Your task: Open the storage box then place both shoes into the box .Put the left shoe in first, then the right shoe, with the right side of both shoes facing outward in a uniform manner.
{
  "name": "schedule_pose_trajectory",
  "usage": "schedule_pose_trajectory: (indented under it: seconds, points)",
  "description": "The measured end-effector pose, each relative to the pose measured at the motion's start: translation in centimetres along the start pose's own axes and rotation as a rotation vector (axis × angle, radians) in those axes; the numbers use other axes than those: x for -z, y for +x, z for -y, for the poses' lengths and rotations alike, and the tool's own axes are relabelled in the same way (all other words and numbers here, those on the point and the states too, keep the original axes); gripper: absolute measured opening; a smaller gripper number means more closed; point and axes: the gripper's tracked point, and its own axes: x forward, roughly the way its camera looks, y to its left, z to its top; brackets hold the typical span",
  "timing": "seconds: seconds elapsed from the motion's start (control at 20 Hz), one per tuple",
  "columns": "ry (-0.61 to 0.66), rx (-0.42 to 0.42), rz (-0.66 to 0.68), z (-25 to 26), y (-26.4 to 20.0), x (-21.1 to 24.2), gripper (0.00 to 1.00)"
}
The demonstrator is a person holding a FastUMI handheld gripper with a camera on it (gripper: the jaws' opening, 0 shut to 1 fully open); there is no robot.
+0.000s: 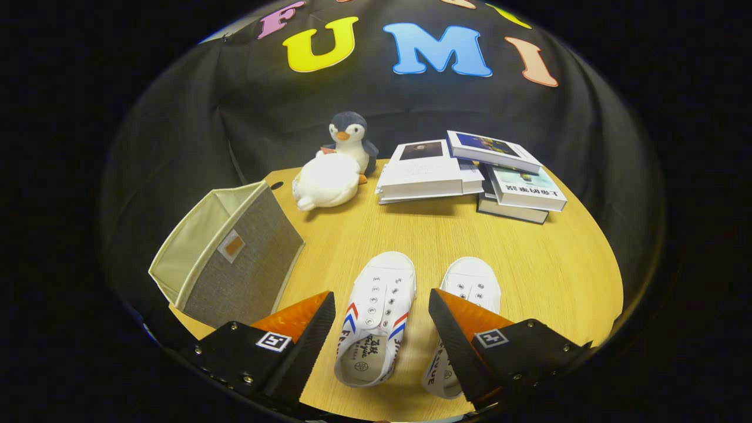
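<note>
Two white canvas shoes lie on the round wooden table, toes pointing away from me. The left shoe sits between my fingers, untouched. The right shoe lies partly behind my right finger. My gripper is open, hovering above the shoes with nothing held. The grey fabric storage box stands to the left of the shoes, just beyond my left finger. It lies on its side, its beige-lined opening facing left.
Beyond the shoes, a white plush and a penguin plush sit at the table's far side. Several stacked books lie to their right. The table's edge curves close behind the box and the books.
</note>
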Motion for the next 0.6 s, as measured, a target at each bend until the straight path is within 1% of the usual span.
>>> schedule_pose_trajectory:
  seconds: [0.25,0.3,0.5,0.6]
  points:
    - [-0.013,0.007,-0.075,1.1,1.5,2.4,0.98]
    - [-0.015,0.008,-0.088,0.8,2.5,3.6,0.98]
    - [-0.024,0.02,-0.139,1.4,3.4,5.1,0.98]
    - [-0.031,0.027,-0.16,1.6,3.8,5.5,0.96]
